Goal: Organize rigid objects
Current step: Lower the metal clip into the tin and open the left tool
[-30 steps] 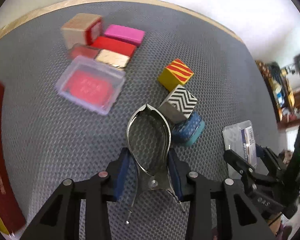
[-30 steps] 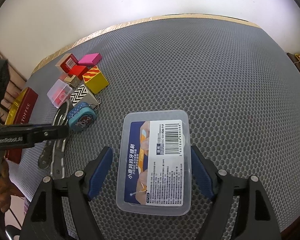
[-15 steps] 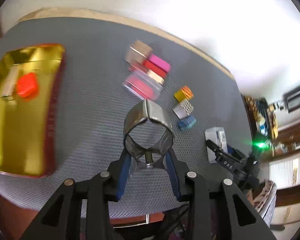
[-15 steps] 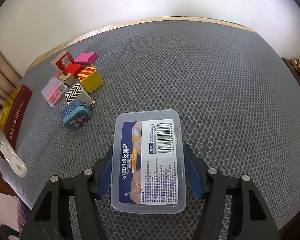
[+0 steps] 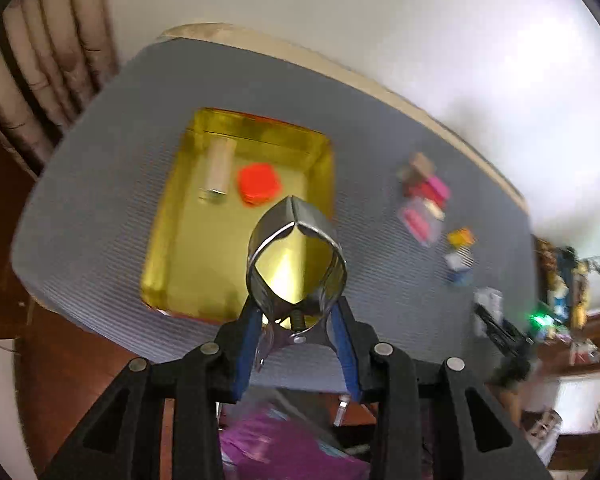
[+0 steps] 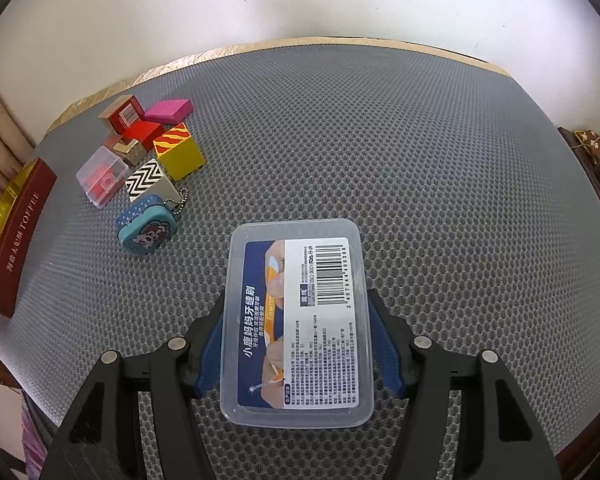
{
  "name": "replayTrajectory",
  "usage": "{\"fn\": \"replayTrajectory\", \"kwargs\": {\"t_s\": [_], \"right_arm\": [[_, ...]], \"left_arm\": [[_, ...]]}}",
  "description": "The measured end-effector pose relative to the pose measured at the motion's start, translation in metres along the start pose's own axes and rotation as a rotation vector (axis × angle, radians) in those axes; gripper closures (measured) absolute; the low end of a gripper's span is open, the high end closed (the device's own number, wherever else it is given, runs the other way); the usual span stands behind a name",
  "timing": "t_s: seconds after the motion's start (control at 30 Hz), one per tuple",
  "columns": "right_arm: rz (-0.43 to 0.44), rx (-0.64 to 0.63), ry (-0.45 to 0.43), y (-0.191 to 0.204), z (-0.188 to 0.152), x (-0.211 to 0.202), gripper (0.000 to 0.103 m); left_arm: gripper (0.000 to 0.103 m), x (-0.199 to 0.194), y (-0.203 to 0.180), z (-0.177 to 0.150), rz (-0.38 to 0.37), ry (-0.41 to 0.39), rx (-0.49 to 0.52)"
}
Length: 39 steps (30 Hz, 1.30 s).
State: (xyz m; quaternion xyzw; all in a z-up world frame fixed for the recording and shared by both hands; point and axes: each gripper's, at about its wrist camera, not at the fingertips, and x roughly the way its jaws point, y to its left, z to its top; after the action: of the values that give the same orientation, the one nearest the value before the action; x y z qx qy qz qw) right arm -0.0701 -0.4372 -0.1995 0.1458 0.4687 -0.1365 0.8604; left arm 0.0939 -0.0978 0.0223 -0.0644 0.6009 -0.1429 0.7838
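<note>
My left gripper [image 5: 296,316] is shut on a metal hole punch [image 5: 296,252] and holds it high above the near right corner of an open gold tin [image 5: 180,240]. The tin holds an orange hexagonal piece [image 5: 259,183] and a pale tube [image 5: 217,170]. My right gripper [image 6: 298,344] is shut on a clear plastic box with a blue label [image 6: 296,320], low over the grey mat. The tin's red side [image 6: 14,236] shows at the left of the right wrist view.
A cluster of small blocks lies left of the plastic box: a yellow striped cube [image 6: 178,150], a zigzag cube [image 6: 148,178], a teal keychain case [image 6: 148,228], a clear case with red inside [image 6: 102,176], a pink block [image 6: 168,110]. The mat's [image 6: 420,160] near edge drops to the floor.
My left gripper has lifted the hole punch off the mat and carried it left to above the gold tin. My right gripper has closed onto the plastic box.
</note>
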Motion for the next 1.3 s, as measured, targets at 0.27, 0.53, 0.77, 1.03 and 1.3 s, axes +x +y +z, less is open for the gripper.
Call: {"fn": "replayTrajectory", "kwargs": {"t_s": [0.27, 0.53, 0.77, 1.03, 1.3], "right_arm": [[-0.002, 0.002, 0.007, 0.0, 0.0, 0.001, 0.043], [-0.009, -0.002, 0.011, 0.001, 0.001, 0.003, 0.043], [-0.015, -0.003, 0.012, 0.003, 0.001, 0.004, 0.043], [0.01, 0.014, 0.026, 0.003, 0.0, 0.002, 0.043], [0.056, 0.056, 0.035, -0.001, -0.005, -0.008, 0.044]], "left_arm": [[0.067, 0.066, 0.029, 0.045, 0.14, 0.034, -0.004], [0.067, 0.106, 0.036, 0.072, 0.241, 0.001, 0.022], [0.066, 0.112, 0.051, 0.074, 0.32, -0.055, 0.005], [0.065, 0.087, 0.045, 0.071, 0.391, -0.174, 0.105], [0.058, 0.011, 0.046, 0.003, 0.154, -0.356, 0.003]]}}
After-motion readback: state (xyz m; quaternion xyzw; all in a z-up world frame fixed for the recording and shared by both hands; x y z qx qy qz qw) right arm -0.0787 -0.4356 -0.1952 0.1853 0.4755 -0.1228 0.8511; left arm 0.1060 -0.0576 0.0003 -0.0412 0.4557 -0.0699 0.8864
